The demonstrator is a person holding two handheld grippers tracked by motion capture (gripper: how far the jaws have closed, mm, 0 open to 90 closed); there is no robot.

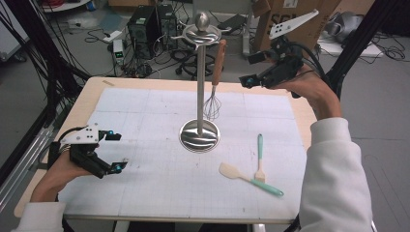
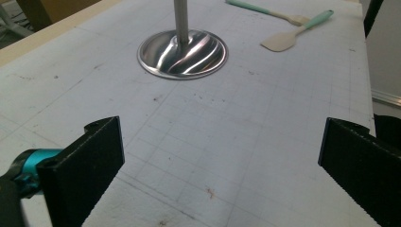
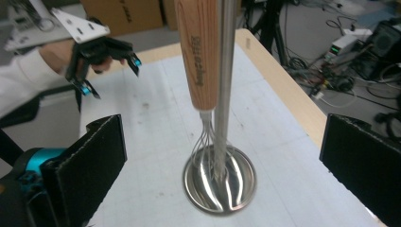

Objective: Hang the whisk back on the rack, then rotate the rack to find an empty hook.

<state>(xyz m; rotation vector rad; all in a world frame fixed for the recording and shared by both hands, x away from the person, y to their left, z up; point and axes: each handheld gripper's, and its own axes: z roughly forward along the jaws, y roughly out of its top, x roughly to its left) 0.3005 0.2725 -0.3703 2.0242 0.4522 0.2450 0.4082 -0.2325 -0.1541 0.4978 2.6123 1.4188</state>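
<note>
Whisk hanging upright from top ring of steel stand, handle up, wires down, clear of base. Handle: light reddish-brown wood, rounded, lettering burned in along its length (not readable in right gripper view). Head: thin steel wire loops, balloon shape, dangling just above polished round base, close beside pole. Right gripper raised at far right of table, level with handle, just beside it but not touching; jaws spread wide, nothing between pads, whisk handle centred in gap farther out. Jaws just been opening. Left gripper low at near-left of white gridded mat, jaws also wide, holding nothing, only bare mat between them. Also on mat, near right of stand: cream spatula with teal handle and small teal-handled fork-like tool, crossing each other, well apart from whisk.
</note>
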